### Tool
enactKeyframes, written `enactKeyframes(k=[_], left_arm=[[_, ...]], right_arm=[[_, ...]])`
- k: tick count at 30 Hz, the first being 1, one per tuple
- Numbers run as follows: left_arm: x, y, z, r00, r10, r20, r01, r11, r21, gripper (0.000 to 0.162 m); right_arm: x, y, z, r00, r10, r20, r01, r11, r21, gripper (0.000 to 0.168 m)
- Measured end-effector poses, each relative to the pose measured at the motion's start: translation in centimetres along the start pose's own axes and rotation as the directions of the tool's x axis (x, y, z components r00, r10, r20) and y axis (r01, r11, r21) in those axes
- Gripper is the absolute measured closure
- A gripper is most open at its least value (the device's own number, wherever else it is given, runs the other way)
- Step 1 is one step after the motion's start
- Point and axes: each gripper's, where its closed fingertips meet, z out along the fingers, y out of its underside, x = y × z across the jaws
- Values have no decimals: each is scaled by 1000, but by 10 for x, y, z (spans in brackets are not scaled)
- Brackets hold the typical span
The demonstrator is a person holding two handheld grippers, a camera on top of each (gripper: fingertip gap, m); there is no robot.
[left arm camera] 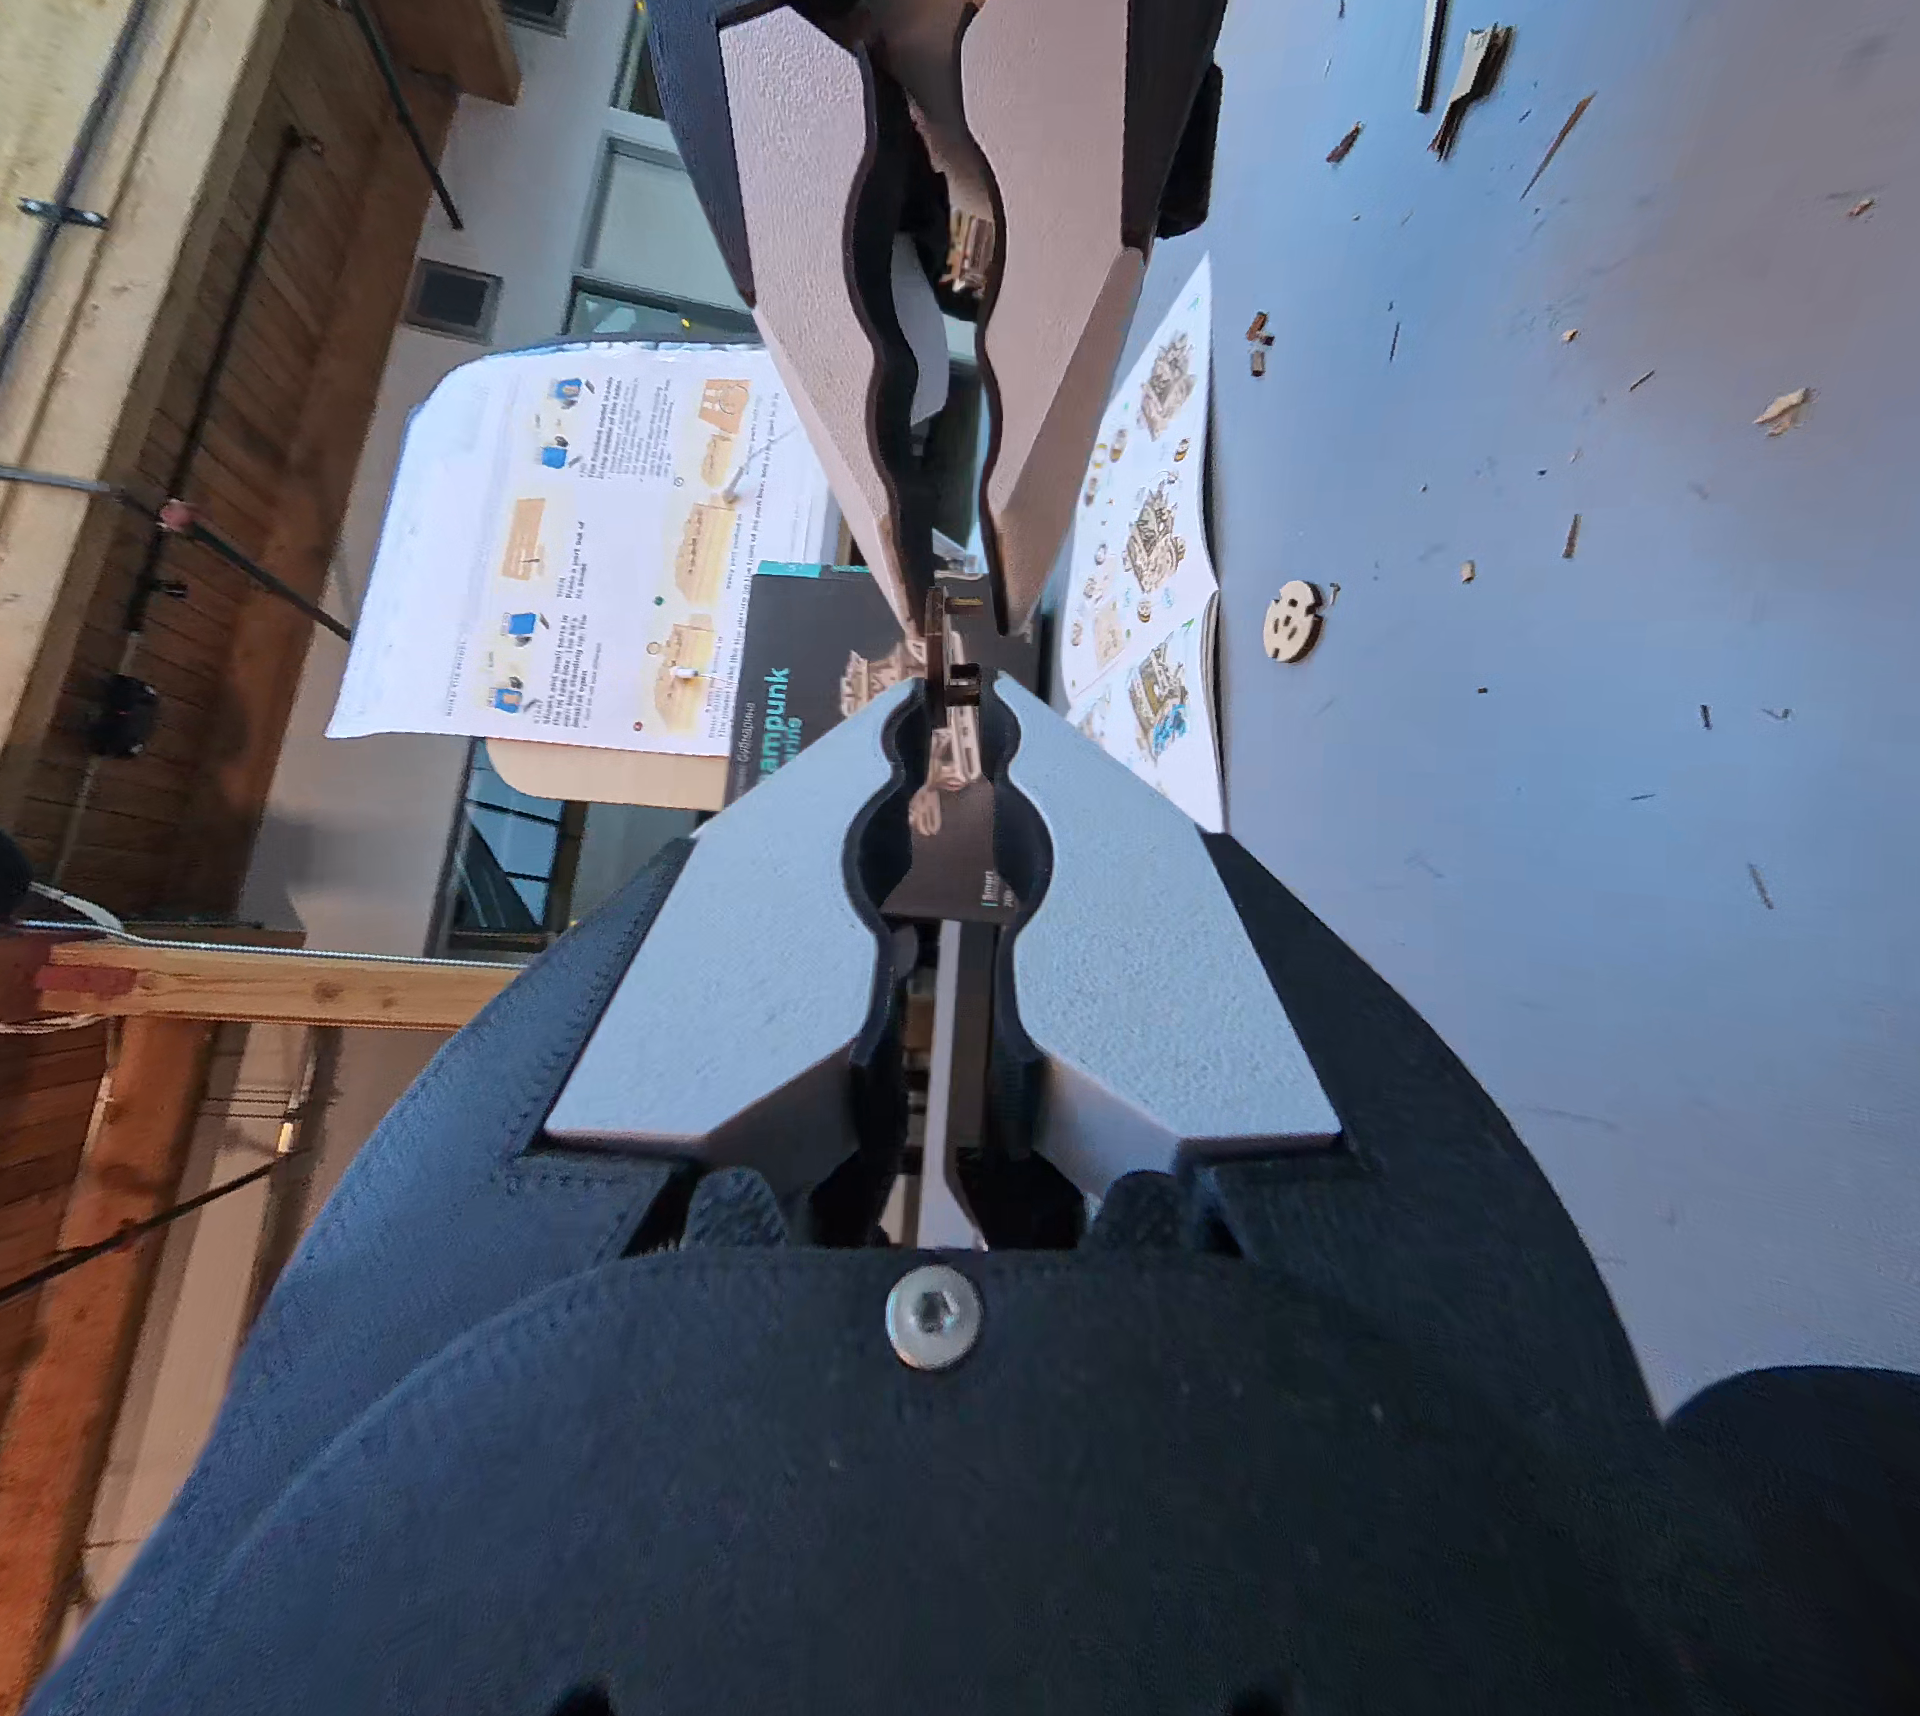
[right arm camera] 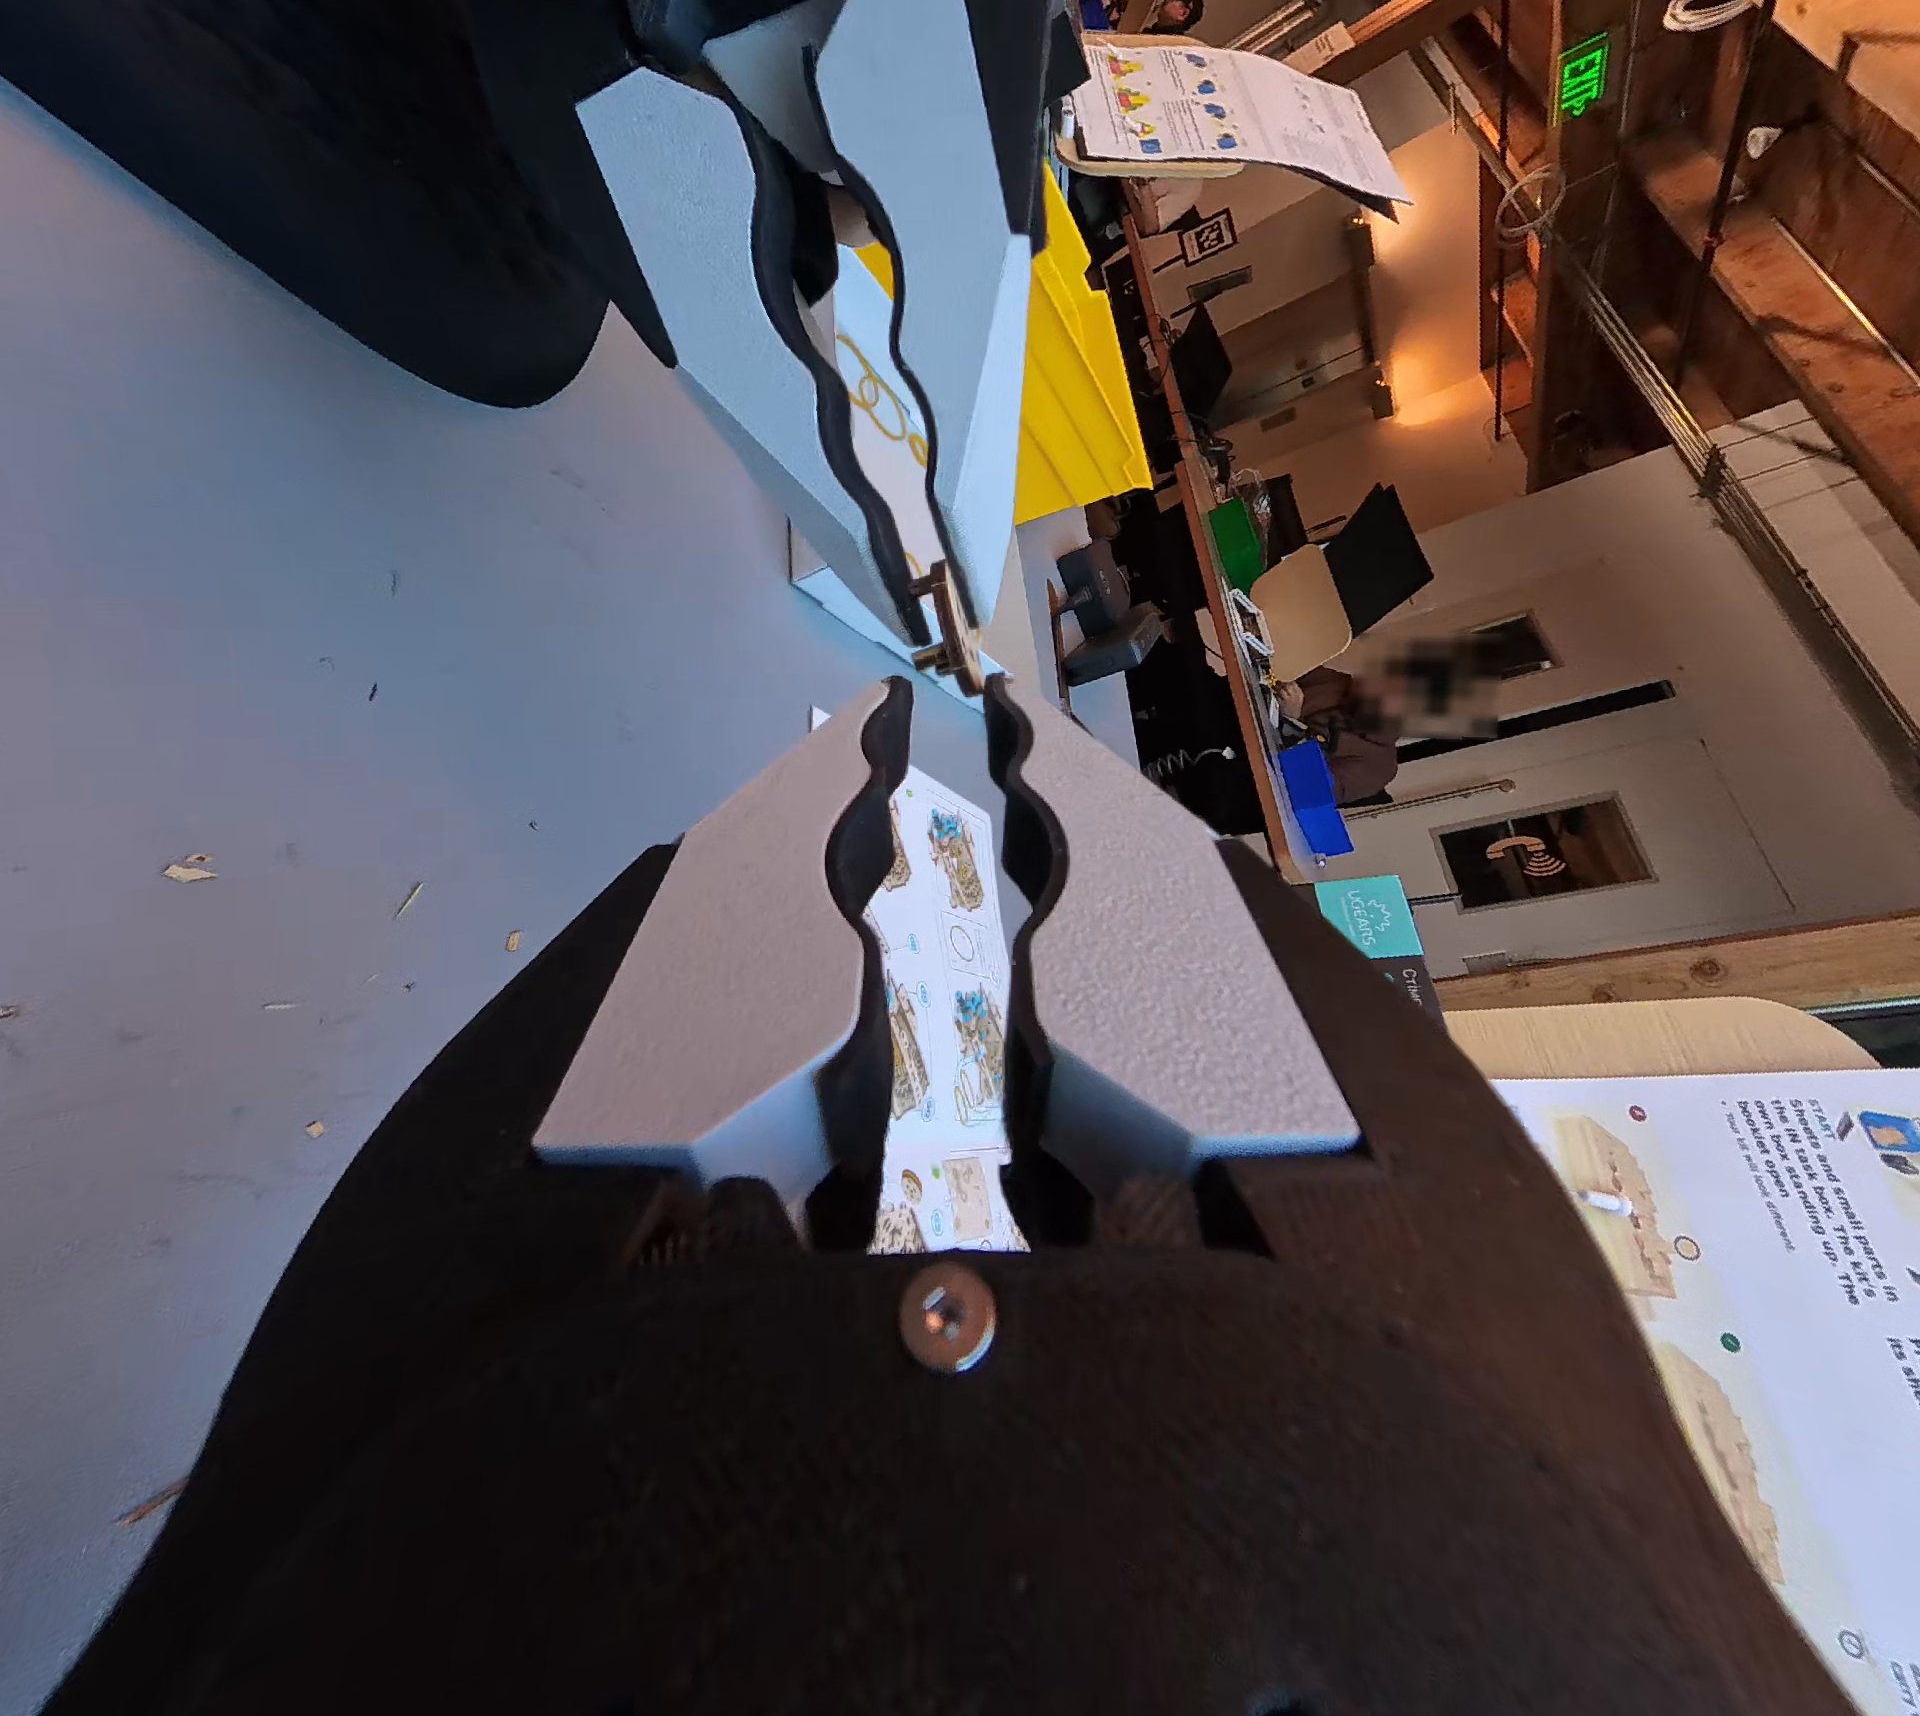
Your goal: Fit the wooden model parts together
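My left gripper (left arm camera: 958, 687) is shut on a small wooden part (left arm camera: 948, 653), a thin disc with short pegs, seen edge-on between its tips. In the right wrist view the left gripper (right arm camera: 945, 622) comes in from above and pinches that disc (right arm camera: 961, 632) above the table. My right gripper (right arm camera: 948, 687) is open, tip to tip with the left one, and its fingertips (right arm camera: 896, 700) stand just at the disc's edge. In the left wrist view the right gripper (left arm camera: 964, 606) comes from above with the part's end beside one finger. Whether the right gripper touches the part is unclear.
A loose round wooden piece (left arm camera: 1294, 622) lies on the blue-grey table (left arm camera: 1558, 835) among wood chips (left arm camera: 1782, 411). An open instruction booklet (left arm camera: 1148, 544) lies below the grippers (right arm camera: 940, 991). A dark kit box (left arm camera: 805, 679), a propped instruction sheet (left arm camera: 582, 544) and a yellow bin (right arm camera: 1075, 378) stand behind.
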Motion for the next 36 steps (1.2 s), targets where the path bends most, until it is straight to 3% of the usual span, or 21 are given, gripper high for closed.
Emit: enactKeyframes(k=[6, 9, 12, 14, 16, 18, 21, 25, 29, 36], left_arm=[[-4, -6, -2, 997, 68, 44, -69, 997, 22, 155], [-1, -3, -1, 1000, -26, 1, 26, 999, 24, 155], [5, -2, 2, 972, -214, -95, 218, 975, 37, 156], [16, 3, 5, 918, -347, -190, 354, 935, 2, 155], [38, 5, 6, 789, -504, -352, 509, 857, -85, 155], [46, 5, 7, 679, -606, -413, 614, 778, -132, 155], [56, 8, 7, 568, -680, -465, 682, 704, -196, 155], [55, 2, 6, 463, -730, -502, 756, 621, -207, 155], [54, 0, 3, 465, -717, -520, 757, 626, -186, 155], [52, -3, -1, 501, -677, -539, 746, 654, -127, 155]], right_arm=[[1, -7, -2, 999, -33, -24, 34, 999, 35, 154], [0, -3, -2, 1000, -10, -8, 10, 1000, 29, 152], [-1, 4, -3, 997, 64, 43, -66, 997, 37, 151], [-5, 12, -5, 979, 165, 116, -169, 985, 29, 151], [-12, 18, -8, 929, 298, 222, -311, 950, 27, 153], [-20, 24, -10, 838, 441, 323, -464, 886, -4, 153], [-27, 31, -9, 716, 572, 400, -599, 798, -69, 143], [-36, 24, -6, 685, 580, 440, -619, 782, -67, 143], [-38, 17, -3, 648, 603, 465, -661, 749, -51, 151], [-45, 14, 2, 742, 512, 432, -563, 826, -12, 166]])
